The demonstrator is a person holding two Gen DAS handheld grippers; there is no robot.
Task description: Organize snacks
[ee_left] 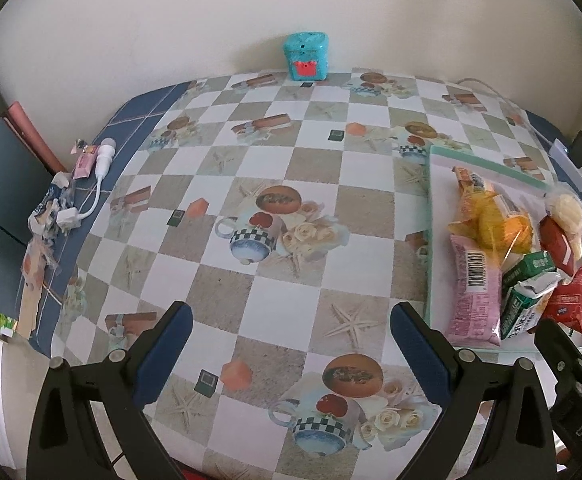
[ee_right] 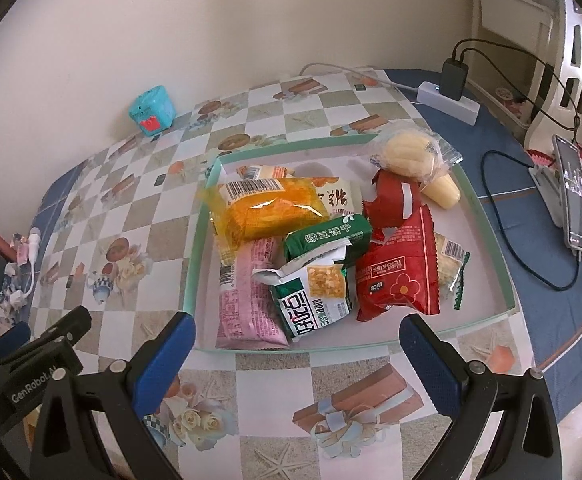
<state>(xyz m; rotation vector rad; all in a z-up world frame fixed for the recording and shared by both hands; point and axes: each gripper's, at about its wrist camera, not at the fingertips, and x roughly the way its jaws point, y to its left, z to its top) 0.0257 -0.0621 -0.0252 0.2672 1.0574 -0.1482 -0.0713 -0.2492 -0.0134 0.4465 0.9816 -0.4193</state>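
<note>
Both the left gripper [ee_left: 291, 356] and right gripper [ee_right: 297, 364] hover with fingers spread wide, holding nothing. The wrapped snacks lie heaped in the shallow green-rimmed white tray [ee_right: 201, 256]. Grabbing the glossy red foil packet [ee_right: 401, 276] could drag the overlapping green-and-white biscuit pack [ee_right: 315, 296] out too

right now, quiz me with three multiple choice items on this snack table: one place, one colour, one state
1. Where do the snack packets lie?
A. in the shallow tray
B. on the floor
C. inside the teal tin

2. What colour is the packet with a flower print?
A. blue
B. red
C. black

3. How is the right gripper?
A. shut on a packet
B. open, holding nothing
C. out of view

Answers:
1 A, the snack packets sit within the tray rim.
2 B, the flower packet is red.
3 B, the right gripper has its jaws spread wide.
</note>
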